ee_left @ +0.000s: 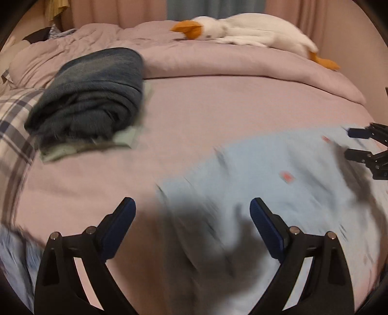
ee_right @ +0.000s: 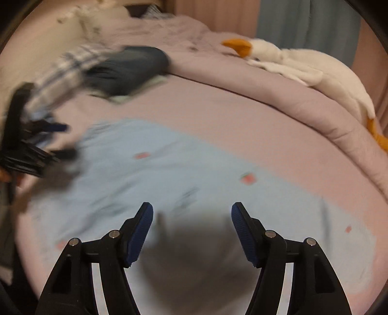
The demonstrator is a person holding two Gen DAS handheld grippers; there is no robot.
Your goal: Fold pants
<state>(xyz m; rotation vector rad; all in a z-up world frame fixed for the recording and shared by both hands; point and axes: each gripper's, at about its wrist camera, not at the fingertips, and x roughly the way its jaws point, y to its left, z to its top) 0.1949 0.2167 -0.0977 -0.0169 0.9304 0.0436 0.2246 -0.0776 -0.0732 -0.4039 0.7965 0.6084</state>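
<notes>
A: Step? Jaws?

B: Both mine wide apart, empty. Left gripper [ee_left: 191, 208], right gripper [ee_right: 192, 212] hover over light blue pants [ee_right: 169, 174], spread ahead of and beneath the jaws.

A: Next?

B: I'd say first fold pending; grip an edge.

A bed [ee_left: 194, 116] with a mauve sheet fills the room. Behind it hang pinkish curtains [ee_left: 116, 11] and a grey-blue curtain [ee_right: 308, 21]. A rumpled mauve duvet [ee_left: 218, 63] lies along the bed's far edge. Lighting is dim and warm.
</notes>
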